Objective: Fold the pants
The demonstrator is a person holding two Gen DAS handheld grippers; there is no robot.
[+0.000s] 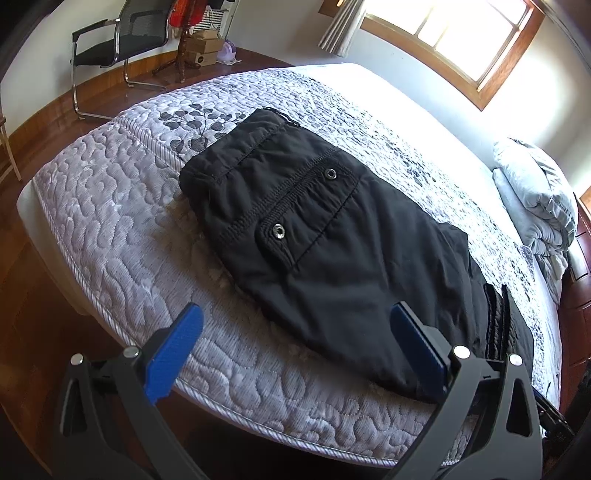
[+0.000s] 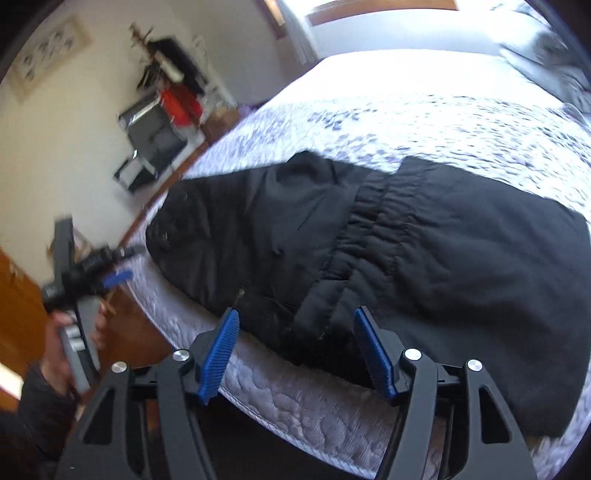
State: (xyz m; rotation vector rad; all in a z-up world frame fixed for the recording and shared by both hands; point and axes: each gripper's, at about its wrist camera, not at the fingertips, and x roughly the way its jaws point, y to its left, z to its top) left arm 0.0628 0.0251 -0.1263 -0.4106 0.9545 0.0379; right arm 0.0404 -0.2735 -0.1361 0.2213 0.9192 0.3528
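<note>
On the quilted mattress (image 1: 110, 229) lie the black pants (image 1: 314, 236), folded into a thick bundle near the bed's front edge. From the left wrist view, the bundle runs from about 11 o'clock down to 5 o'clock across the middle of the picture, and two metal snaps (image 1: 279, 231) show on its top layer beside a stitched seam. A gathered elastic waistband (image 2: 373, 229) shows in the right wrist view, crossing the cloth roughly from 12 o'clock to 6 o'clock, with more black cloth spread out toward 3 o'clock.

The left gripper (image 1: 295, 347) hangs over the near edge of the bed with its blue pads wide apart. One pad stands over bare mattress at 7 o'clock; the other stands at 5 o'clock over the near edge of the pants, and I cannot tell whether it touches the cloth. Nothing is pinched between them. In the right wrist view the same tool (image 2: 114, 273) appears blurred at 9 o'clock, gripped by a hand (image 2: 70, 343) in a dark sleeve.

The right gripper (image 2: 293, 354) is also spread, its pads on either side of a bunched fold of black cloth at the mattress edge, not pressing on it. That view is smeared.

Beyond the bed, a black chair (image 1: 122, 44) stands on the wooden floor at 11 o'clock, a bright window (image 1: 461, 33) sits at 1 o'clock, and a grey folded blanket (image 1: 535, 199) rests at 3 o'clock.
</note>
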